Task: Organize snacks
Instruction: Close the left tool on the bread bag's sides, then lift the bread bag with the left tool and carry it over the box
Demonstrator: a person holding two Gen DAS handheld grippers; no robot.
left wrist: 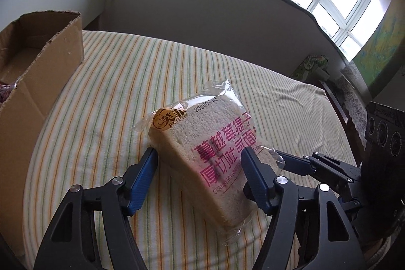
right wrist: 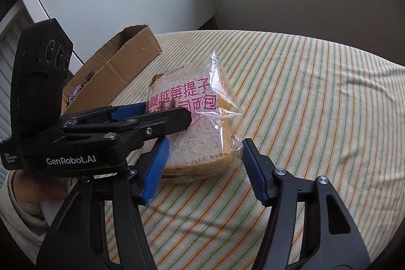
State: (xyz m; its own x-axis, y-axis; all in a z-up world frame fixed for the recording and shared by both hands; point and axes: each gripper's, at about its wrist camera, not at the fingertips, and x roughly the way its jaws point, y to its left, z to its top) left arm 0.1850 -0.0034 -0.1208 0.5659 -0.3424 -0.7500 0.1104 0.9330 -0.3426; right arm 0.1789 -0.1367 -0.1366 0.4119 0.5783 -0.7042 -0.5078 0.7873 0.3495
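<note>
— Left wrist view first: where is the bread pack (left wrist: 192, 133)?

— Flat on the striped bed sheet (left wrist: 114, 67), to the right of the cardboard box (left wrist: 50, 62) and near it, not touching. It is a clear wrapper with pink print over one thick slice.

— And the left tool (left wrist: 199, 151)?

— It points down at the pack from the side away from the box. The pad nearer the box sits at the slice's edge. The other pad lies in front of the printed face, so I cannot tell whether it is clenched on the pack or only resting there.

— Does the right wrist view settle that?

— No. There the left tool reaches in from the box side, over the pack's box-side half, held by a hand (right wrist: 27, 194) in a pale sleeve. Its pads are hidden where they would meet the slice.

— The right tool (right wrist: 206, 141)?

— Released, with the near end of the pack between its pads. The pad nearer the box is against the slice's corner. The other only meets the loose, crinkled wrapper edge, with a gap to the bread itself.

— The box itself?

— Open-topped, and standing on the same sheet.
</note>
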